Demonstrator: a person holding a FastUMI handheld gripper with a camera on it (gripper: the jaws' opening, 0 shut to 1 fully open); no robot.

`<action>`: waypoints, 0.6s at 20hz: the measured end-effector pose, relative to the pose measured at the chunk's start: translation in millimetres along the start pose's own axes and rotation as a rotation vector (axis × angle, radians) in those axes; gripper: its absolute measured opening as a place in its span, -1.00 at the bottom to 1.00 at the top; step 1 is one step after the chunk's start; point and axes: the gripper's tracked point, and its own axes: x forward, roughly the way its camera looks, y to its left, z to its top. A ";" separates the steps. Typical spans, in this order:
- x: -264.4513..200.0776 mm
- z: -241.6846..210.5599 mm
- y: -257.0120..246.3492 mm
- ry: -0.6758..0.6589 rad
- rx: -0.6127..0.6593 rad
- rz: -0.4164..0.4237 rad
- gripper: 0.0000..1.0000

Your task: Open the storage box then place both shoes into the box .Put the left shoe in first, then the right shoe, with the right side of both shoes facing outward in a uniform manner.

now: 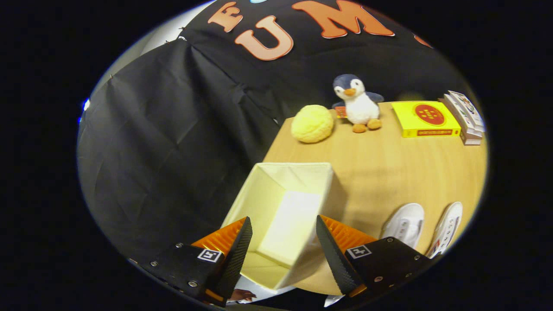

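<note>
the fabric storage box [285,216] stands open on the wooden table [380,168], at the table's near left corner, directly beneath and just ahead of the gripper [283,239]. its mouth faces up and its pale interior is empty; no lid or flap is seen over it. the walls look like thin cloth over light board, so in my judgement the box is light, somewhat soft at the rim, and liable to slide or tip if nudged.

the two white canvas shoes [425,226] lie side by side on the table, right of the box and beyond the right finger, apart from the box wall. which is the left shoe cannot be settled from this angle. they appear light, with pliable uppers and firmer soles; laces show on top. judged best hold: pinch across the heel collar or the side wall near the opening, where the fingers can close on a thin edge; the rounded toe would likely slip.

the tongs are spread wide, holding nothing, with the box opening showing between the fingers. the tool is poised above the box and tipped downward, looking into it, with the table's front edge below the fingers. part of a hand [242,295] shows beneath the left finger.

further back on the table sit a yellow plush ball [312,123], a plush penguin [357,103], a yellow box [425,119] and a stack of books [466,116], well clear of the work.
</note>
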 end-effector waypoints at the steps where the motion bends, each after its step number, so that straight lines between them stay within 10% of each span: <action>1: -9.7 -10.0 -22.9 -0.004 -0.004 -0.040 0.79; 12: -46.6 -118.3 -180.0 0.095 -0.063 -0.387 0.50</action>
